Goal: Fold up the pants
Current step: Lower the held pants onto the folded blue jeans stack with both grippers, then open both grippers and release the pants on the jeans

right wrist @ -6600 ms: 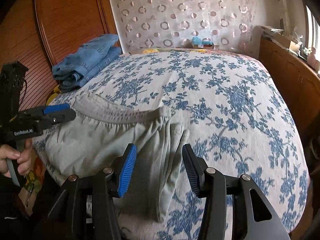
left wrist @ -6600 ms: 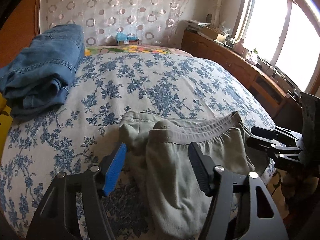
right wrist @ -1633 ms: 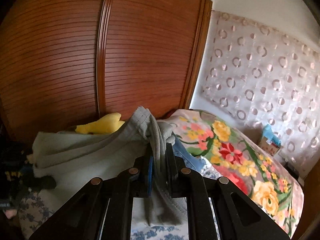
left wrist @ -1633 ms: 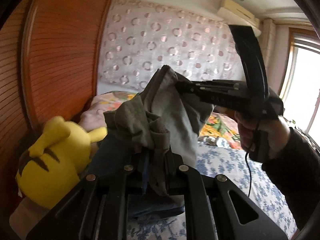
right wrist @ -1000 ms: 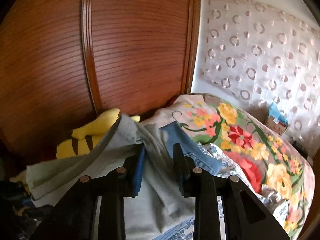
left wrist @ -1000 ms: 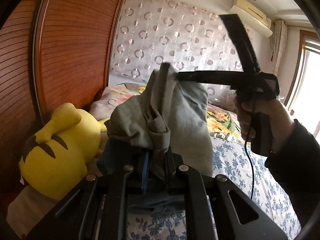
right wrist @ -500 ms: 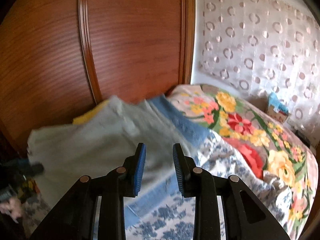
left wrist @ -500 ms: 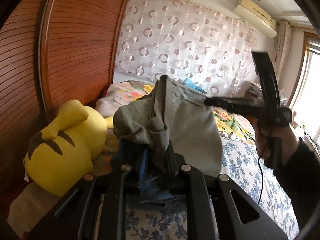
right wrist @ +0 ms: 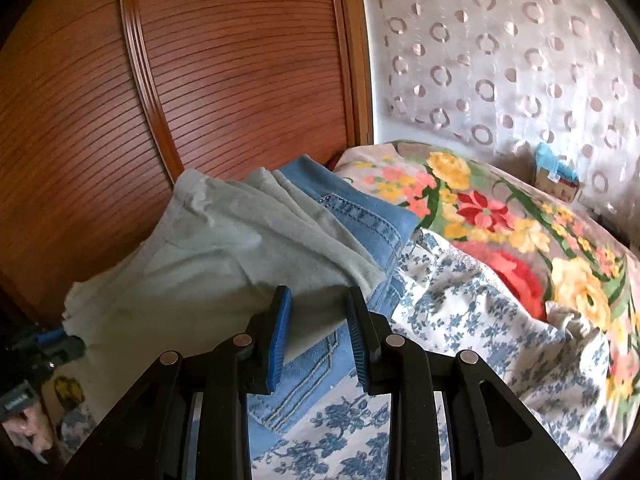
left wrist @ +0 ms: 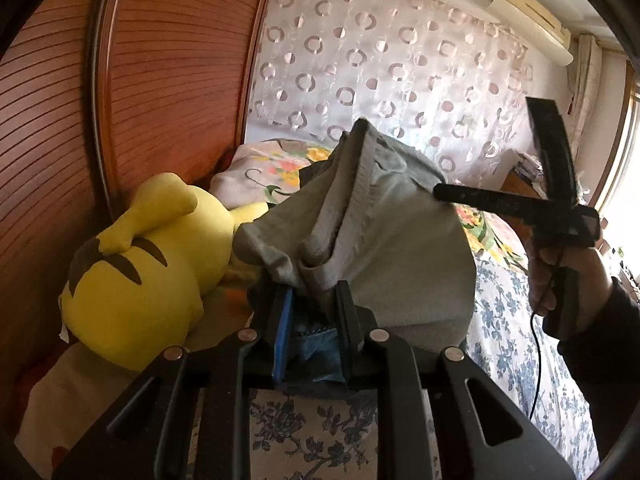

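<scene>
Atop folded jeans (right wrist: 360,216), grey pants (right wrist: 224,256), long axis toward headboard (right wrist: 240,60)

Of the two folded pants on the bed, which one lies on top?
The grey-green soft knit pants lie on top; the blue denim jeans sit underneath, only their edge showing.

My left gripper (left wrist: 312,308) is black with silver screw heads, one finger pad blue and one black. My right gripper (right wrist: 316,312) looks the same. A thin black cable (left wrist: 536,360) hangs beside my dark sleeve (left wrist: 600,360).
</scene>
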Demonstrator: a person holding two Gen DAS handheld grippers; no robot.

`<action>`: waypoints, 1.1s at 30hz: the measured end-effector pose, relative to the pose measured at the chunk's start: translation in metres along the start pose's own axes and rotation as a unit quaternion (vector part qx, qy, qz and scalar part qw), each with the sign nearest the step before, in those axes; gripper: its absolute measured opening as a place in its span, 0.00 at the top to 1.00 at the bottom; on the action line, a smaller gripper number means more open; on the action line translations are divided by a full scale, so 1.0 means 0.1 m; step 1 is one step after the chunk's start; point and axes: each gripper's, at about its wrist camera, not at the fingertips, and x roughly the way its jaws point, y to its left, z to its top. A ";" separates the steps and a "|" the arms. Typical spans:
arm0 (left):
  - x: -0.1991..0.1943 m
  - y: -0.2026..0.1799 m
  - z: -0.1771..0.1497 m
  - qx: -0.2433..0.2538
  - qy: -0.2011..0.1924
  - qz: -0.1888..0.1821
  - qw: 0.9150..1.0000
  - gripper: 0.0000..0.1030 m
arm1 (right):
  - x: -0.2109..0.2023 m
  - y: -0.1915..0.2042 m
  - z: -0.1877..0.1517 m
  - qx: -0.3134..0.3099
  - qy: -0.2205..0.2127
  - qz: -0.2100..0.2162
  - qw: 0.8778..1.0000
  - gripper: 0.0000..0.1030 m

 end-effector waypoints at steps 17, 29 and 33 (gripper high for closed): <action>-0.51 -0.12 -0.07 0.050 -0.009 0.017 0.999 0.79 | -0.82 0.49 -0.58 0.021 -0.045 0.003 0.999 0.72; -0.87 -0.37 -0.24 0.093 -0.010 0.003 0.996 0.63 | -1.50 0.87 -1.04 0.021 -0.073 -0.022 0.997 0.72; -0.97 -0.43 -0.32 0.099 -0.011 -0.015 0.995 0.37 | -1.63 0.93 -1.17 0.023 -0.079 -0.031 0.996 0.72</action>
